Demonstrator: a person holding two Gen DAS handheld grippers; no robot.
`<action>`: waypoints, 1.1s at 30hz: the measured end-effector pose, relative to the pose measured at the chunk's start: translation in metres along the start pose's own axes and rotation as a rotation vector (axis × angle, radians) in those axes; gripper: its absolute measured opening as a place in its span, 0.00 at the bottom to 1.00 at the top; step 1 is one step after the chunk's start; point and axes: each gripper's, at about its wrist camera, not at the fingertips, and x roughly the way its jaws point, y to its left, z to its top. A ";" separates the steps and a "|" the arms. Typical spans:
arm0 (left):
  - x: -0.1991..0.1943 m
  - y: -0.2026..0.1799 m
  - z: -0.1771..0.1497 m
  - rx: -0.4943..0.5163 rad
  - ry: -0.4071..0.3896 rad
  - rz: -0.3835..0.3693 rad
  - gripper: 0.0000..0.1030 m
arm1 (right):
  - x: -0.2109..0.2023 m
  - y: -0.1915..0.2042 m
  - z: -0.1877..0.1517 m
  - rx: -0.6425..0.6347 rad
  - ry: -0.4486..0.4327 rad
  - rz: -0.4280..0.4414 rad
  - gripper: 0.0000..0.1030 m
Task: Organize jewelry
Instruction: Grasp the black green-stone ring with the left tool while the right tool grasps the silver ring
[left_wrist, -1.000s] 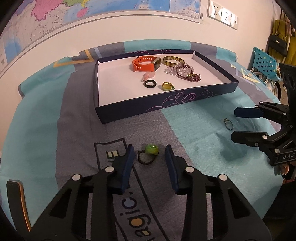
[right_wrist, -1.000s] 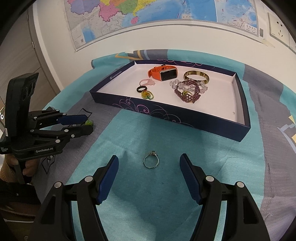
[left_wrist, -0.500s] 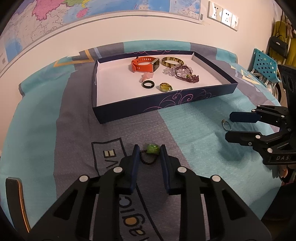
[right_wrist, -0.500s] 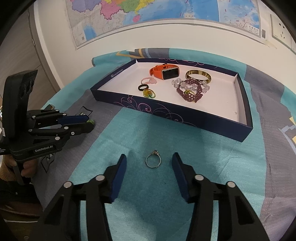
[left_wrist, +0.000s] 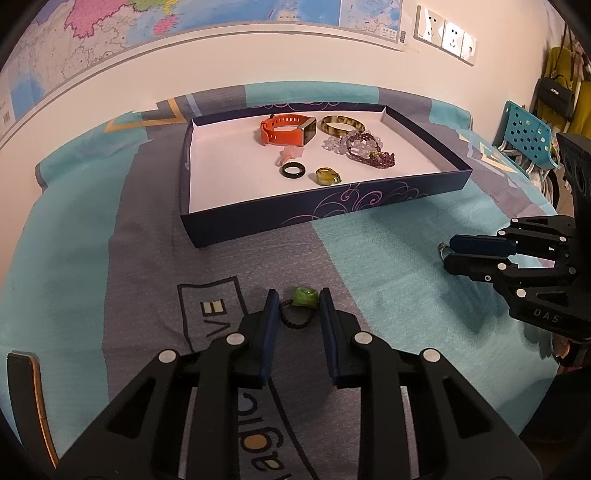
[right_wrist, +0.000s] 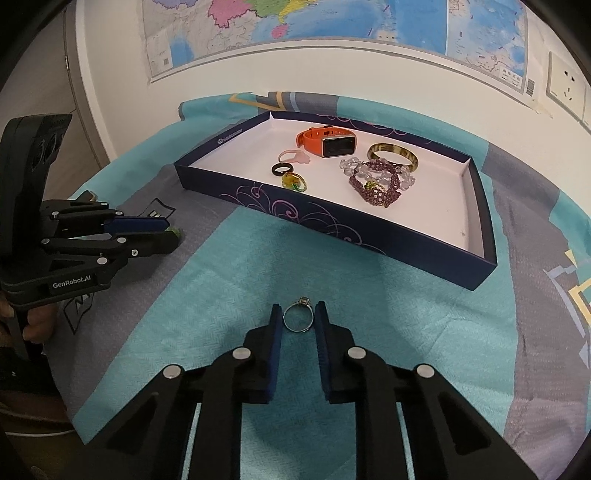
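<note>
Both grippers closing on loose rings, tray waiting beyond.

Left gripper (left_wrist: 297, 308) was narrowed round the green-stone ring (left_wrist: 303, 298) with its black beaded band, pads just beside it, not clearly pinching; right gripper (right_wrist: 298, 318) likewise bracketed the silver ring (right_wrist: 298, 318), which lay flat with a small stone setting at the top, its band thin and shiny, a near-touching gap either side. Both rings sat on the patterned tablecloth (right_wrist: 369, 314) near the front edge, likely so each hand could lift one into the navy tray (right_wrist: 406, 240). The tray, toward the back edge, held an orange smartwatch (right_wrist: 325, 142), a bangle (right_wrist: 393, 155), beaded bracelets (right_wrist: 376, 182) and small rings (right_wrist: 282, 169).
</note>
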 end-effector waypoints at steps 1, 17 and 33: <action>0.000 0.000 0.000 -0.002 0.000 -0.001 0.22 | 0.000 0.000 0.000 0.001 0.000 0.001 0.16; -0.010 -0.003 0.003 -0.003 -0.035 -0.038 0.22 | -0.007 -0.004 0.000 0.039 -0.030 0.032 0.15; -0.016 0.024 0.001 -0.020 -0.046 -0.096 0.22 | 0.002 0.014 0.022 0.043 -0.027 0.020 0.15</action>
